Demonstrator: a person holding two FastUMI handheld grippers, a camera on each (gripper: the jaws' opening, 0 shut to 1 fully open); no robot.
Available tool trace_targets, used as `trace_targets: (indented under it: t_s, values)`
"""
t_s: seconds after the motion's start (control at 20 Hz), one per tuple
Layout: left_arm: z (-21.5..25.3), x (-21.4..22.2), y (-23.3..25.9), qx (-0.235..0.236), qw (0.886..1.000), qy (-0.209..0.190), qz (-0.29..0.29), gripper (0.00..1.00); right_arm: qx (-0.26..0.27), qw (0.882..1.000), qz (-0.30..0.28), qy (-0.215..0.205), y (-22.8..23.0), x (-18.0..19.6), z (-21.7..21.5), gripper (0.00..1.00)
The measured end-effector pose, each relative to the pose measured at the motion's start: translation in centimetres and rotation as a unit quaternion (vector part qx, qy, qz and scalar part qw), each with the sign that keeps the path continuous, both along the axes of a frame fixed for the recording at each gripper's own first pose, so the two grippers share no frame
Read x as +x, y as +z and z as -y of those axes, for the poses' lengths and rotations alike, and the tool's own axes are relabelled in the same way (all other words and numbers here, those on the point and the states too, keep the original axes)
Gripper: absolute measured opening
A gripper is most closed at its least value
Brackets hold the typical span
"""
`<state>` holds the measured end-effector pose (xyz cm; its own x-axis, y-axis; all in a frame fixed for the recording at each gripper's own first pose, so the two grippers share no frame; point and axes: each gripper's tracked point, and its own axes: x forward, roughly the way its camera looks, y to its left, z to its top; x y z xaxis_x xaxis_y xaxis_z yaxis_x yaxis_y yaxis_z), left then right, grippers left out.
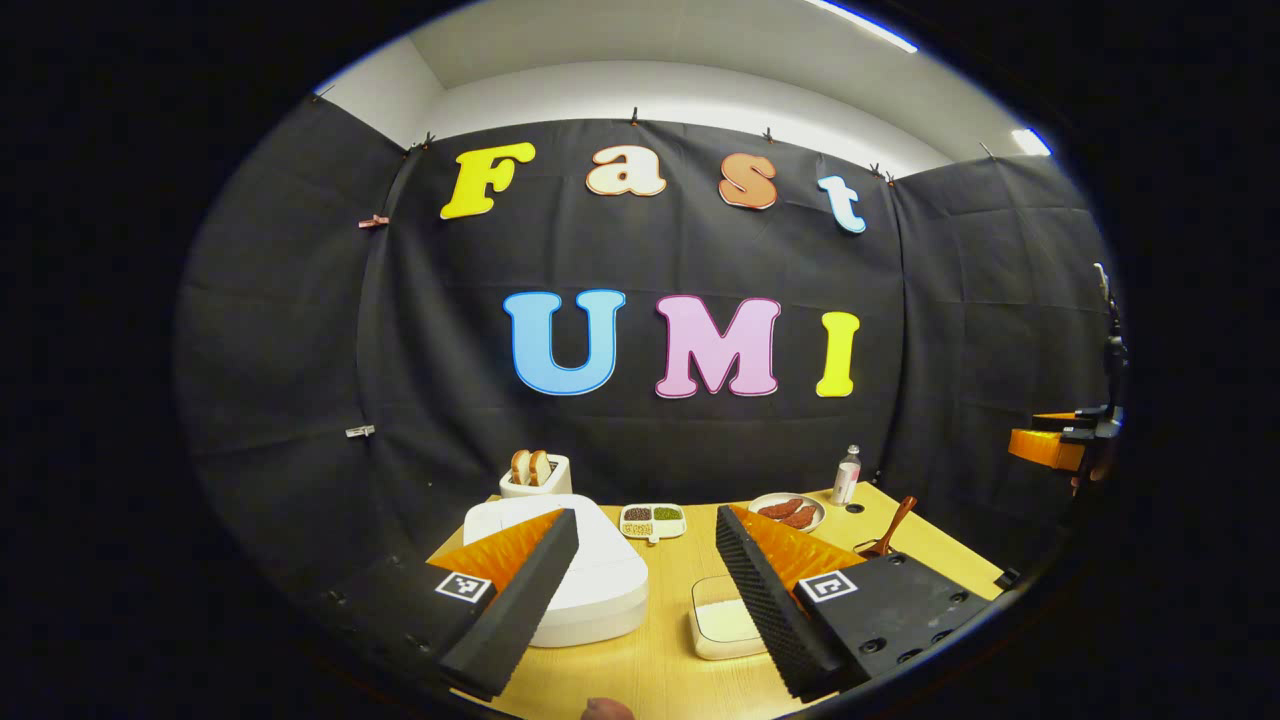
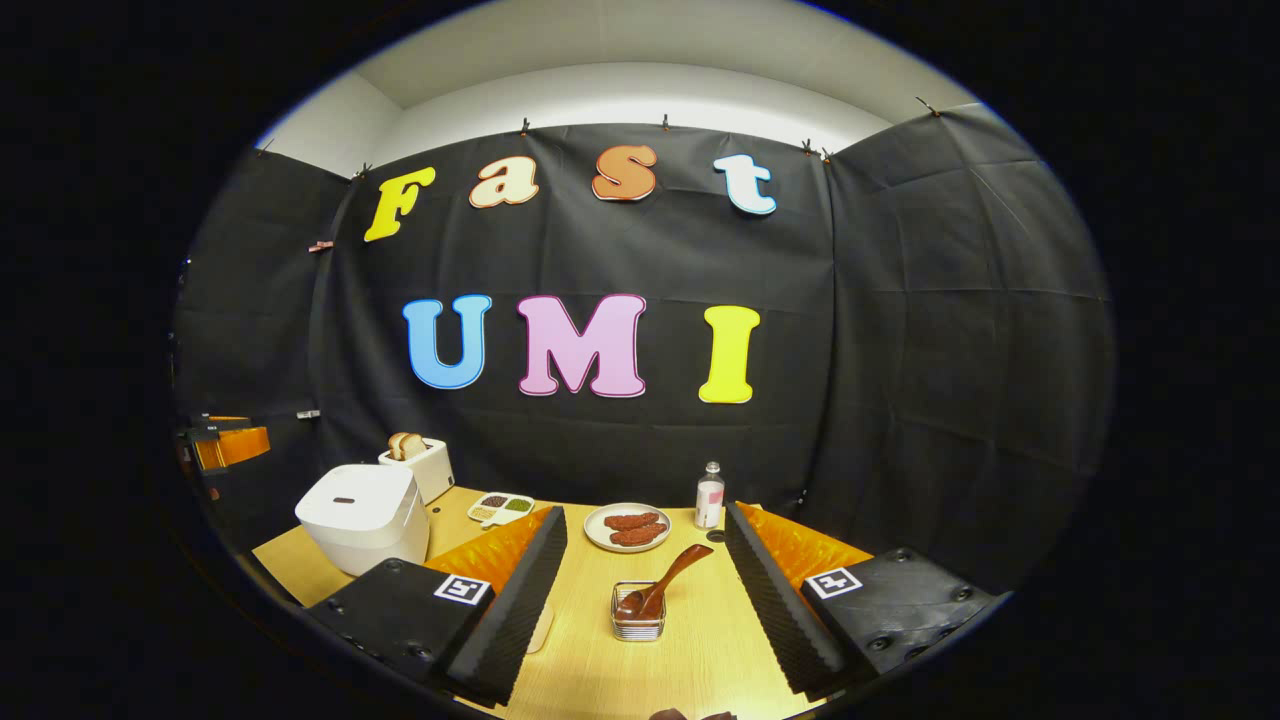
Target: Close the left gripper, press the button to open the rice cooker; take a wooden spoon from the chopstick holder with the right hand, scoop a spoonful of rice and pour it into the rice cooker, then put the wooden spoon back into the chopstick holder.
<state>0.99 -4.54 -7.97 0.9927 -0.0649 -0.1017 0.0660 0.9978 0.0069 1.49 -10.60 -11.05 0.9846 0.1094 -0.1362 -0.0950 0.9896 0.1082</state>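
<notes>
Left gripper view, left gripper (image 1: 645, 590) spread above closed rice cooker (image 1: 560, 570), right gripper (image 2: 645, 590) spread before wooden spoon (image 2: 668, 580)

The left claw (image 1: 645, 590) hangs above the wooden surface (image 1: 660, 650) with its fingers spread wide and nothing between them. Under its left finger sits the white rice cooker (image 1: 590, 585), lid down. Just inside its right finger lies a shallow white container of rice (image 1: 722, 625). Straight ahead is a divided dish of grains (image 1: 652, 520), and beyond the cooker a toaster (image 1: 535, 475) with bread. Ahead to the right stand a plate of sausages (image 1: 787, 512), a small bottle (image 1: 846, 476) and the wooden spoon (image 1: 890, 528). Far right, the other claw (image 1: 1055, 440) is partly visible.
</notes>
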Motion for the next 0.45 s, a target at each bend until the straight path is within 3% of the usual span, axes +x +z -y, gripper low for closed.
trace_targets:
  t_s: [0.45]
  values:
    - [0.36, -0.09, 0.28, 0.011, 1.000, 0.007, 0.000, 0.96, -0.003, 1.000, -0.007, 0.019, -0.82, 0.59, -0.86, 0.98]
